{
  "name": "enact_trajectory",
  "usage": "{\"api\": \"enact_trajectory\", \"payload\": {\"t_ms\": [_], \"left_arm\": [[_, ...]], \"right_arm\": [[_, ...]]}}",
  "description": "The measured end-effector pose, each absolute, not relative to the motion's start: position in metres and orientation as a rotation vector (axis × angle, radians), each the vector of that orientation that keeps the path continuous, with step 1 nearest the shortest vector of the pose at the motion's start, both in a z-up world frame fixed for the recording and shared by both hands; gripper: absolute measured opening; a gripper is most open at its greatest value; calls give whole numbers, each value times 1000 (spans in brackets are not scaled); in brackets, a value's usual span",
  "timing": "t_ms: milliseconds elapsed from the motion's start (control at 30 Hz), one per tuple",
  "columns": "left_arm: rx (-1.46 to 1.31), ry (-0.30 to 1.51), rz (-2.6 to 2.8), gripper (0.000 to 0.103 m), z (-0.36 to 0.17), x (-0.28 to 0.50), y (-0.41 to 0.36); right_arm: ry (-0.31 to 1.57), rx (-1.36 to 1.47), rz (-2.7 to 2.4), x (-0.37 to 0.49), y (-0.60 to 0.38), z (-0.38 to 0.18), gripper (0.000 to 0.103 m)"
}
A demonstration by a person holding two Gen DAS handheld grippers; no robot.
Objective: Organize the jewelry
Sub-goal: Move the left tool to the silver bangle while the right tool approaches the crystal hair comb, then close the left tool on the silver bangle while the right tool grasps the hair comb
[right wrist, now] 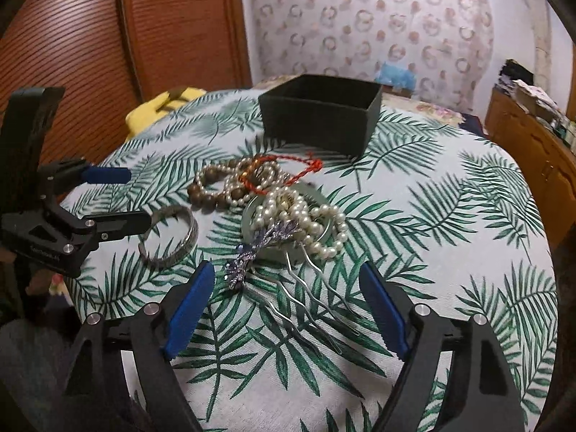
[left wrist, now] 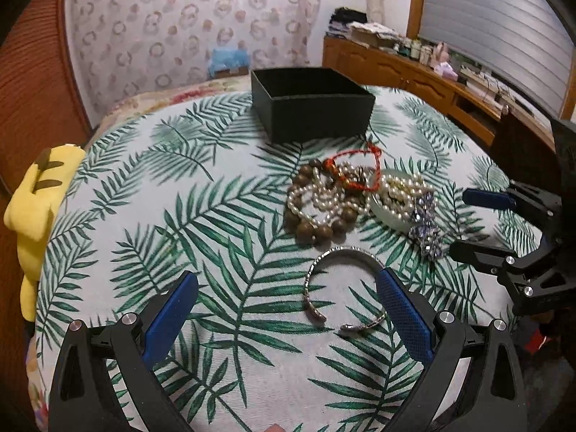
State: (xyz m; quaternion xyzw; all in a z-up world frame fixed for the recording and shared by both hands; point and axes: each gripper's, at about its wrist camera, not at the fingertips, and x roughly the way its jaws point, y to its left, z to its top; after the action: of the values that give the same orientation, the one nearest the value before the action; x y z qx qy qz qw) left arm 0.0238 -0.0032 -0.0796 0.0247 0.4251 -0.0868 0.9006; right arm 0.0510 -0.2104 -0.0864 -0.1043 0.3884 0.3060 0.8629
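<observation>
An open black box stands at the far side of a leaf-print table. In front of it lies a jewelry pile: wooden bead bracelet, pearl strands, red cord, pale green bangle and purple jewelled hair comb. A silver cuff bracelet lies nearest. My left gripper is open around the cuff, its right pad by the cuff's side. My right gripper is open over the comb's prongs.
The leaf-print cloth covers the round table. A yellow plush toy sits at the table's left edge. A wooden cabinet with clutter runs along the right wall. A wooden door is at the left.
</observation>
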Motion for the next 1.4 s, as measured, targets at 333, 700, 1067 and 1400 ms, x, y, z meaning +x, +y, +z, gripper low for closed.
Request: {"api": "enact_trajectory", "payload": {"t_ms": [333, 700, 1067, 1400], "left_arm": [[108, 916, -252, 96, -88, 26, -25], [132, 916, -295, 58, -94, 23, -34], [48, 838, -291, 58, -76, 24, -14], [31, 791, -274, 58, -65, 32, -8]], "right_arm": [[843, -238, 662, 56, -214, -87, 84], [838, -270, 682, 59, -210, -85, 84], [883, -378, 711, 62, -187, -100, 83], [875, -380, 722, 63, -188, -97, 64]]}}
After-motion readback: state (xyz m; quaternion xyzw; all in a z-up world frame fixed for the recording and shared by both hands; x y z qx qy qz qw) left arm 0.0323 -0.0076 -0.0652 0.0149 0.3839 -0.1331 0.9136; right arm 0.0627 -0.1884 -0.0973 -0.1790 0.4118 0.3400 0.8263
